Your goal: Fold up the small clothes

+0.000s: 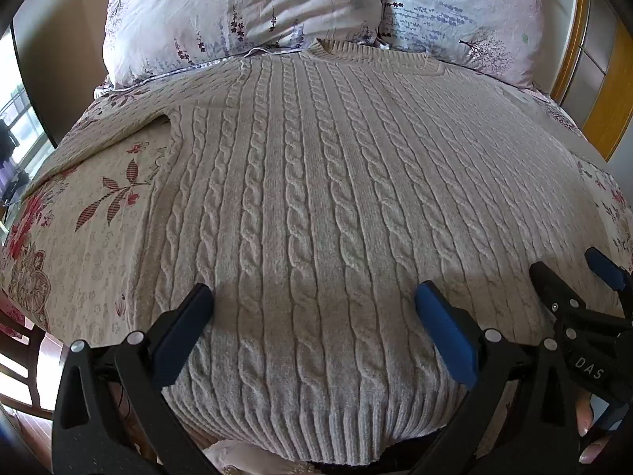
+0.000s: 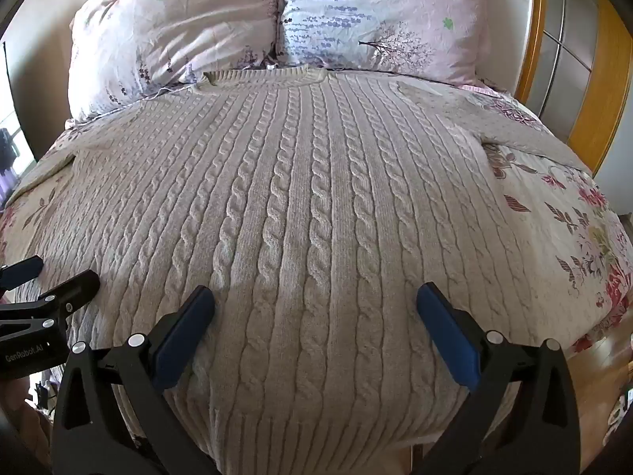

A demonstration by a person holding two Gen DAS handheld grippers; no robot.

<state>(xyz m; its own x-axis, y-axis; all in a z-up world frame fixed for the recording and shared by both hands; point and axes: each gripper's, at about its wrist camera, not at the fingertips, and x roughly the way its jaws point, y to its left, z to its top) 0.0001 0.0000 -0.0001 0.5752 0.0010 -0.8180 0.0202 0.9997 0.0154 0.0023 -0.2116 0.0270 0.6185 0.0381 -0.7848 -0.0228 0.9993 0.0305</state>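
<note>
A cream cable-knit sweater (image 1: 316,198) lies flat on the bed, collar toward the pillows and ribbed hem toward me; it also fills the right wrist view (image 2: 300,217). Its sleeves spread out to both sides. My left gripper (image 1: 314,297) is open and empty, hovering over the sweater's lower left part. My right gripper (image 2: 315,297) is open and empty over the lower right part. The right gripper also shows at the right edge of the left wrist view (image 1: 573,273), and the left gripper at the left edge of the right wrist view (image 2: 59,273).
The floral bedspread (image 1: 91,213) shows on both sides of the sweater. Two floral pillows (image 1: 245,12) (image 1: 467,12) lean at the headboard. A wooden bed frame (image 2: 534,31) runs along the right, and a window (image 1: 16,142) is at the far left.
</note>
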